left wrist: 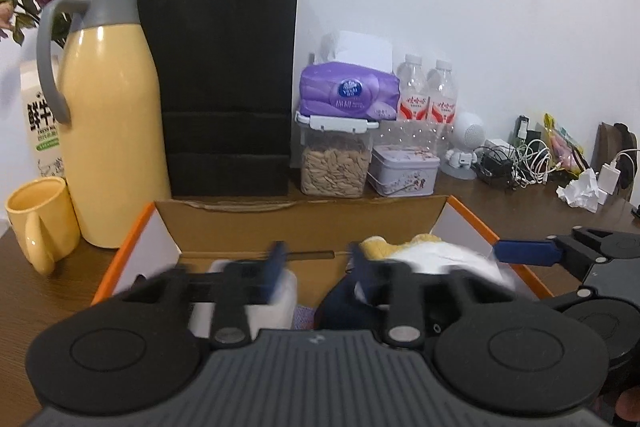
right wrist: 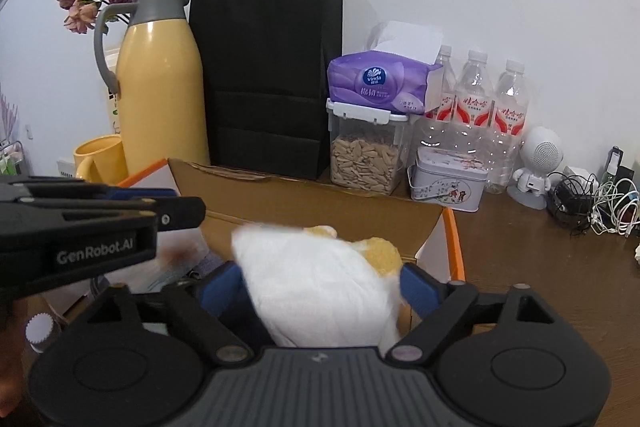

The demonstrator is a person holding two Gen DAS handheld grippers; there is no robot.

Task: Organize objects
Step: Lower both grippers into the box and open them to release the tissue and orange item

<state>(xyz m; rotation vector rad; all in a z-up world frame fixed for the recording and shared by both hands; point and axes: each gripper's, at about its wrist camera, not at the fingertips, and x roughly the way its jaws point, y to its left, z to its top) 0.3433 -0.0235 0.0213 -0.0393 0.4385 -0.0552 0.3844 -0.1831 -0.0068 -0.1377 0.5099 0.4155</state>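
Note:
An open cardboard box (left wrist: 304, 223) (right wrist: 320, 207) with orange-edged flaps stands in front of both grippers. Inside it lies a white plastic bag (right wrist: 320, 287) (left wrist: 444, 259) with something yellow at its far end. My right gripper (right wrist: 320, 289) stands open around that bag, with a blue pad on each side and small gaps showing. My left gripper (left wrist: 318, 267) is open over the box's left half, nothing between its blurred fingers. Below it are a white container (left wrist: 280, 303) and a dark blue item (left wrist: 340, 307). The left gripper's fingers (right wrist: 160, 207) reach in from the left in the right wrist view.
Behind the box stand a yellow thermos jug (left wrist: 116, 115), a yellow mug (left wrist: 40, 219), a black paper bag (left wrist: 224, 87), a seed jar (left wrist: 334, 167) under a purple tissue pack (left wrist: 348, 91), a tin (left wrist: 404, 171), water bottles (right wrist: 476, 95) and tangled cables (left wrist: 520, 163).

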